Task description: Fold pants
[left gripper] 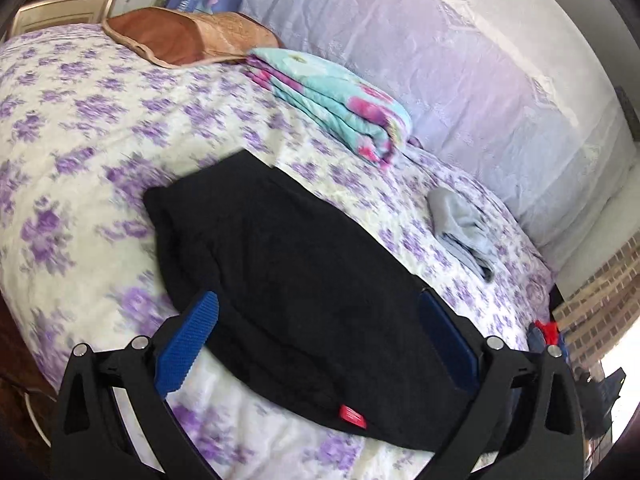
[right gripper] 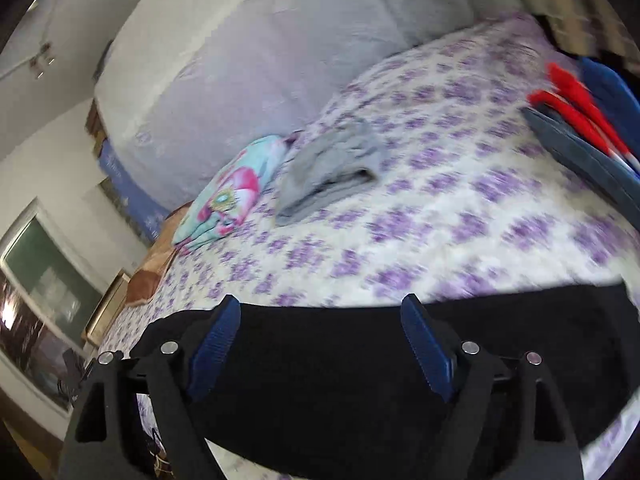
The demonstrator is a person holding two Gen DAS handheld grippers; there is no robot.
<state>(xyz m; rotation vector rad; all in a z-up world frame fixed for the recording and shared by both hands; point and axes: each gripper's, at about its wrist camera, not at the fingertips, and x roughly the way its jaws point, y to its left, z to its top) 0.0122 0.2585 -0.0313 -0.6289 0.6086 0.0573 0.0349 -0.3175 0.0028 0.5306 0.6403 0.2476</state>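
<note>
Pants [left gripper: 288, 272], black and soft, lie flat on the bed [left gripper: 80, 128], already folded into 1 neat bundle. In the left wrist view they sit right under and ahead of the left tool [left gripper: 318, 312], whose 2 blue pads stand wide apart and hold nothing. A small red tag [left gripper: 353, 417] shows near the close edge. The cloth looks light and floppy, so it would likely sag; a thick folded edge seems the best place to take hold. Beyond the tool lie a flowery blanket [left gripper: 340, 108] and grey cloth [left gripper: 464, 228].

In the right wrist view the pants [right gripper: 320, 380] lie below the right tool [right gripper: 320, 332], also open and empty. The purple-flowered bedsheet looks soft; a window [right gripper: 48, 276] is off left.
</note>
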